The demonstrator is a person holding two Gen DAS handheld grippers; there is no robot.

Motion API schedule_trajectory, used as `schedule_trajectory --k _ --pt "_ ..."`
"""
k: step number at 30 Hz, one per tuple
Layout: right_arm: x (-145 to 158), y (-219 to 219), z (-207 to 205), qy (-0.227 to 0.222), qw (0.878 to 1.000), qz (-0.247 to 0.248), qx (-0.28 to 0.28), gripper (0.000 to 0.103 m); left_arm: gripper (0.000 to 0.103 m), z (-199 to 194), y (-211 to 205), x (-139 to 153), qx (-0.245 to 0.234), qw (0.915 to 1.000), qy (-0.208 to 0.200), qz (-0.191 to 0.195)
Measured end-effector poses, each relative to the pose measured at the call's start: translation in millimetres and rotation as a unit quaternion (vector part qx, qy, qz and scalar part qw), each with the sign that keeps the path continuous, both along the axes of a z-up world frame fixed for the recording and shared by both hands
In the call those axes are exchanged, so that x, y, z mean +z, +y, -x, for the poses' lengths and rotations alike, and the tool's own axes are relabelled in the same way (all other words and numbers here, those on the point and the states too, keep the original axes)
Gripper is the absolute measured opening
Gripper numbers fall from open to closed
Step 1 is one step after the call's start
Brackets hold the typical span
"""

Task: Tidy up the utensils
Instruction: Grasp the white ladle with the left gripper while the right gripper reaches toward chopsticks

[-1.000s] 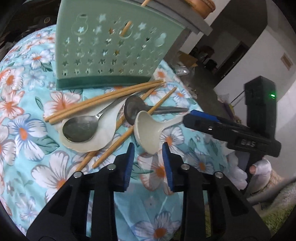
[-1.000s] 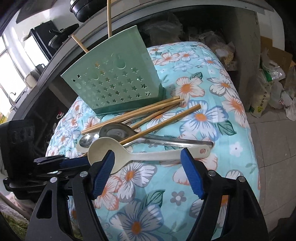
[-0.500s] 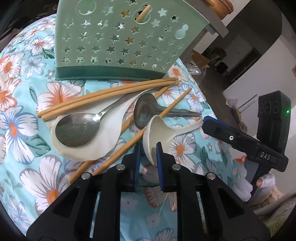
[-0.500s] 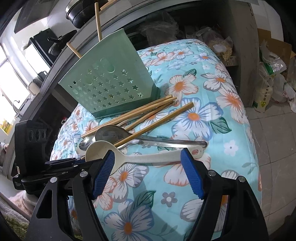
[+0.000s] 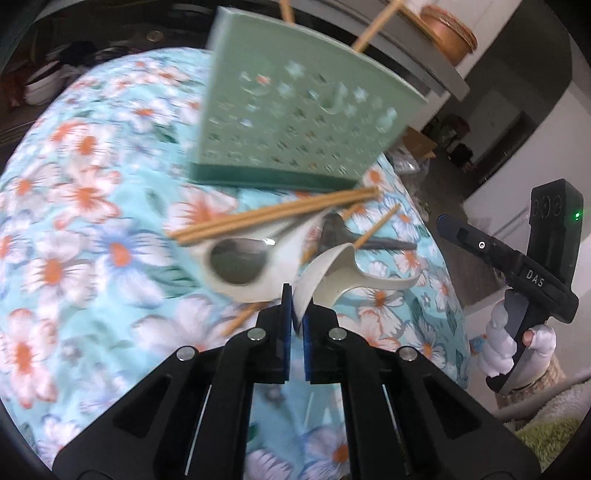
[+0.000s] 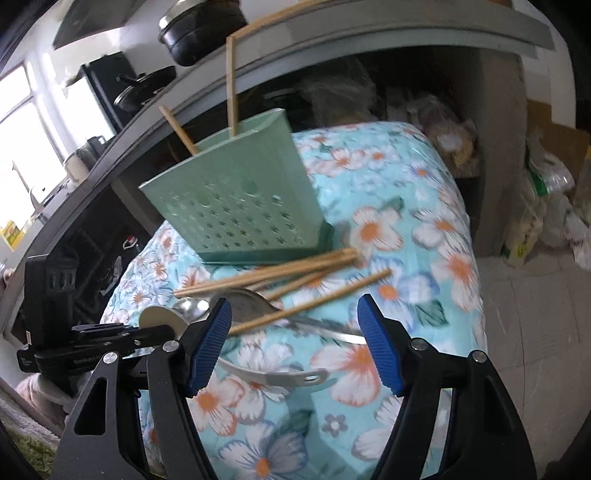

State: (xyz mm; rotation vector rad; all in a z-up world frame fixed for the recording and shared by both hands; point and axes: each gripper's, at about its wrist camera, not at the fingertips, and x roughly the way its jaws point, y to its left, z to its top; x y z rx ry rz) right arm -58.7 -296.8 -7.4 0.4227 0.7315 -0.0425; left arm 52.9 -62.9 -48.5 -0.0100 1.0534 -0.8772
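At twelve o'clock from our left gripper (image 5: 297,314), pinching the white ladle (image 5: 343,275) by its bowl rim, handle trailing toward three o'clock, stands the green holder (image 5: 295,122); our right gripper (image 6: 295,343) is closing on nothing.

You are in what looks like a home kitchen: black pots (image 6: 201,31) on a long counter (image 6: 369,40), a bright window (image 6: 22,122), food bags (image 6: 535,206) on a tiled floor, a floral cloth (image 6: 388,229) covering the table.
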Motion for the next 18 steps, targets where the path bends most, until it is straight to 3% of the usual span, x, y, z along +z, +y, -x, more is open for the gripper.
schedule_trajectory --k 5,10,18 --pt "-0.4 24.8 -21.0 0.008 0.999 0.013 0.045 0.058 0.004 -5.1 32.6 9.2 0.031 0.9994 -0.009 0.009" --pt "-6.8 59.7 -38.3 0.020 0.995 0.041 0.085 0.057 0.004 -10.0 63.2 17.0 0.060 0.9979 -0.020 0.014" --pt "-10.4 97.3 -51.5 0.032 0.985 0.130 0.105 0.057 0.005 -20.1 100.7 30.3 0.089 0.9946 -0.050 0.019"
